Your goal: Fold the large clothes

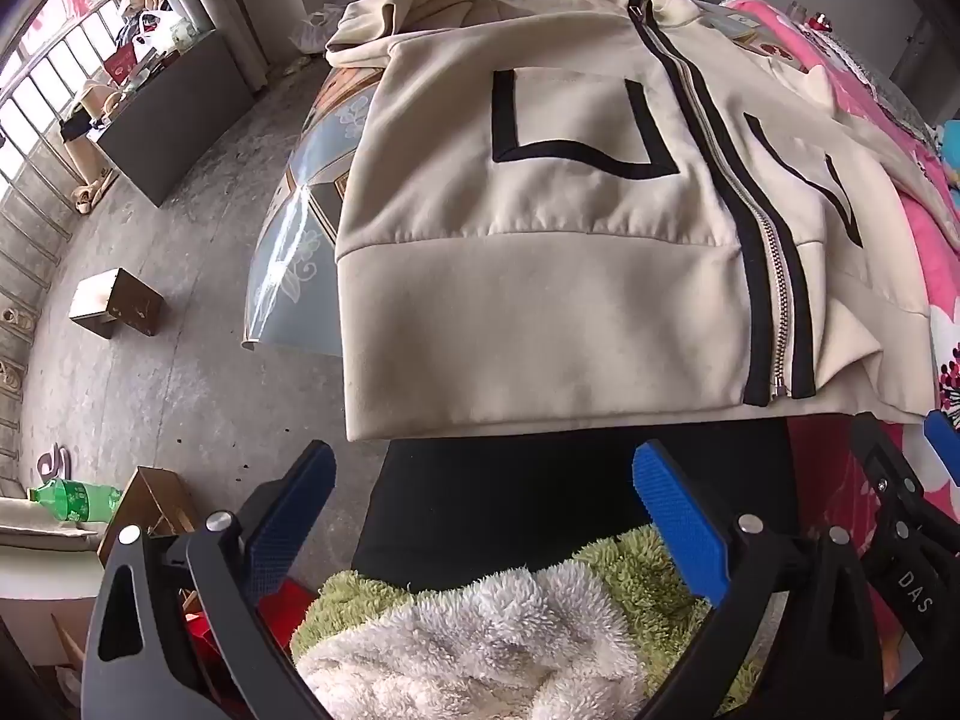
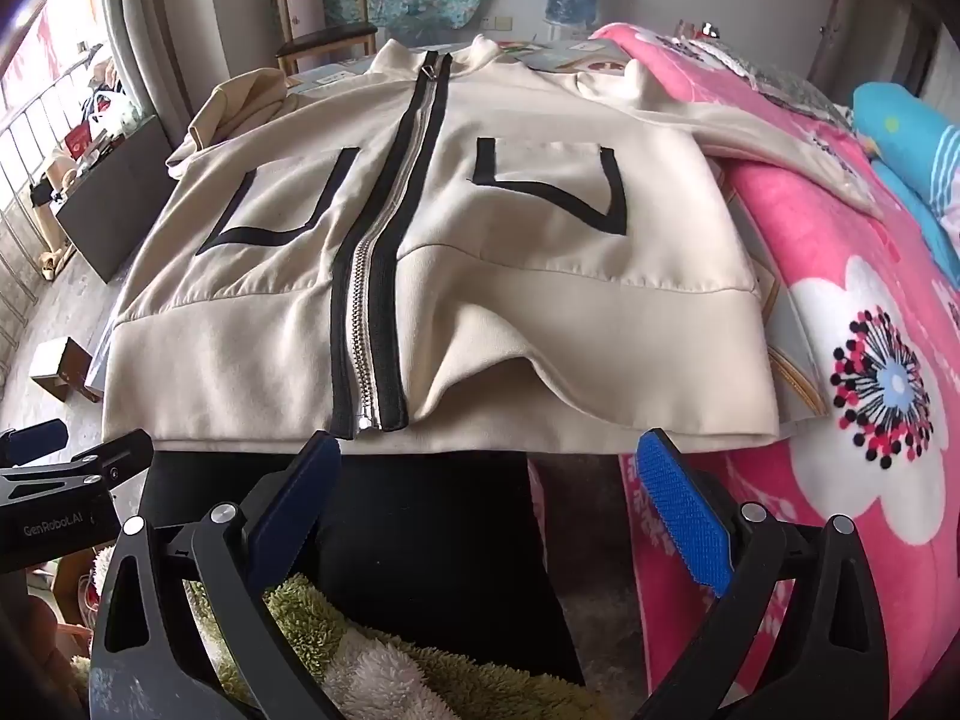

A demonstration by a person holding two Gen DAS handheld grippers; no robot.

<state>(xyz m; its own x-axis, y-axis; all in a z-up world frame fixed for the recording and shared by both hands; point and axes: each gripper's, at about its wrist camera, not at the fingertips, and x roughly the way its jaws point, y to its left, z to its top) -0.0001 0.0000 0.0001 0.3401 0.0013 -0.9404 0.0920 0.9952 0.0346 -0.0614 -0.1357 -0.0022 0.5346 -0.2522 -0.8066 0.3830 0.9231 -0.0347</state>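
A cream zip-up jacket with black-trimmed pockets and a black-edged metal zipper lies flat, front up, on a table; the right wrist view shows the jacket with its hem nearest me. One sleeve bunches at the far left, the other lies over the pink blanket. My left gripper hovers open just below the hem, left of the zipper end, touching nothing. My right gripper is open below the hem, right of the zipper, also holding nothing. A ripple lifts the hem near it.
A pink flowered blanket covers the surface at right. A green and white fluffy garment and dark trousers are below the grippers. The table's glass edge juts left over a concrete floor with cardboard boxes. A wooden chair stands behind.
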